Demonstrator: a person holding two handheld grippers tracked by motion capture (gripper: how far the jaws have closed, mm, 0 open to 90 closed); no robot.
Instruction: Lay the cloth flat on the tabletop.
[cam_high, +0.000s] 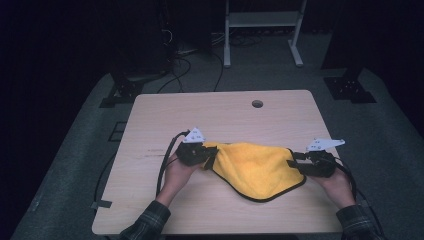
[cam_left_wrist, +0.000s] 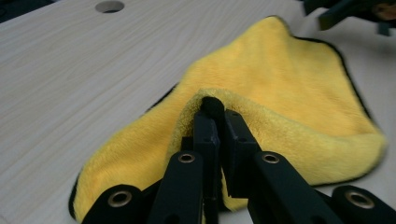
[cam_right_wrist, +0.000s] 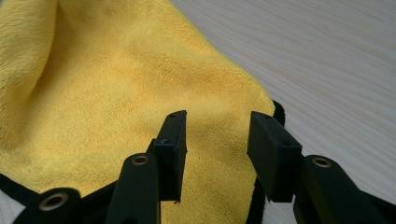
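Yellow cloth (cam_high: 255, 167), one in number, edged in black, lies on the near half of the wooden table (cam_high: 220, 112), spread between two hand-held grippers; its fold sags toward the person, which suggests that it is being folded or drawn flat; left gripper (cam_high: 209, 156) is clenched on the cloth's left edge, and in the left gripper view its jaws stand pressed together with a fold of pile (cam_left_wrist: 219, 95) wrapped over their tips; the pinch appears meant to carry that edge; right gripper (cam_high: 295, 160) stands released at the opposite corner; in the right gripper view its two pads (cam_right_wrist: 172, 140) are parted above the cloth (cam_right_wrist: 107, 93), pressing nothing, probably poised to take that corner so the fabric can be pulled taut between both hands; count: one cloth, two grippers, two hands (cam_high: 177, 172), one table with one round hole (cam_high: 257, 103) near its far edge.
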